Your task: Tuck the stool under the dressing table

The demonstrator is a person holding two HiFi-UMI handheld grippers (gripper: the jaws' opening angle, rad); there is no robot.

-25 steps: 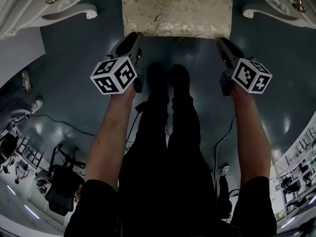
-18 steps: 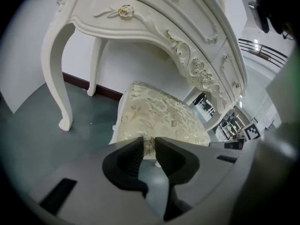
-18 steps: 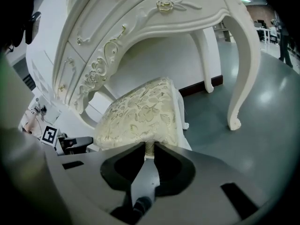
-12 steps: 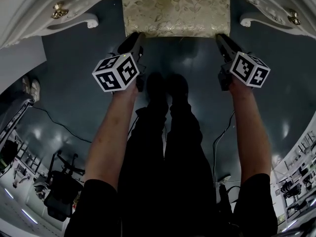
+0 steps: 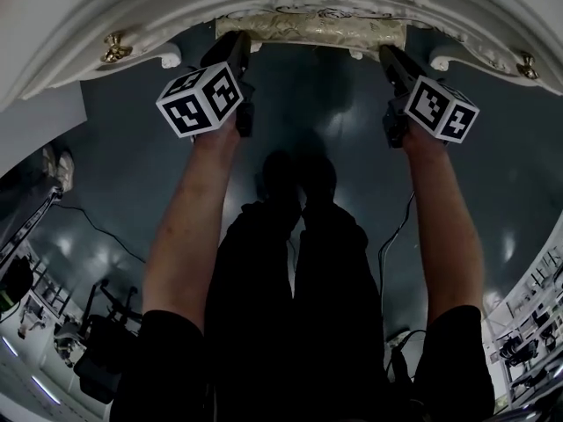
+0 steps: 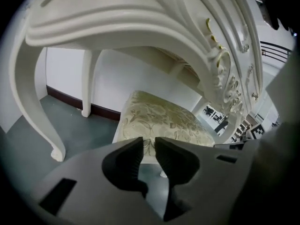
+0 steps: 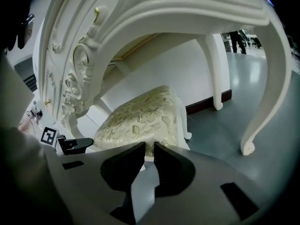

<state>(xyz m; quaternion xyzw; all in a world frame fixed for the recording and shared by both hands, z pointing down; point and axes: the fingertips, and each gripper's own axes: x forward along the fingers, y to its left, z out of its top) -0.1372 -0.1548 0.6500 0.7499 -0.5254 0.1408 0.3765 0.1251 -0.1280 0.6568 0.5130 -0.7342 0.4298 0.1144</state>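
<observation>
Two pairs of fingers are each drawn almost together, with only a thin slit between them and nothing clamped that I can make out. On the left gripper [image 6: 148, 143] and the right gripper [image 7: 149, 148] alike, the tips sit at the near edge of the stool [image 5: 312, 26], more like blunt pushers than a grip, though actual contact is hard to confirm. Outward from them, at the top centre of the head view, only a narrow band of the stool's patterned cushion shows beneath the carved front of the dressing table [image 5: 132, 7]. Both gripper views show the seat well in under the tabletop, between the curved legs, standing on the dark floor [image 5: 325, 95]. A second ago the whole cushion lay in the open at the top of the frame. Half a second ago the carved front had begun to cover its far edge. Both grippers have moved up the frame with it. The stool looks all but tucked, and at most a short last push seems left.
</observation>
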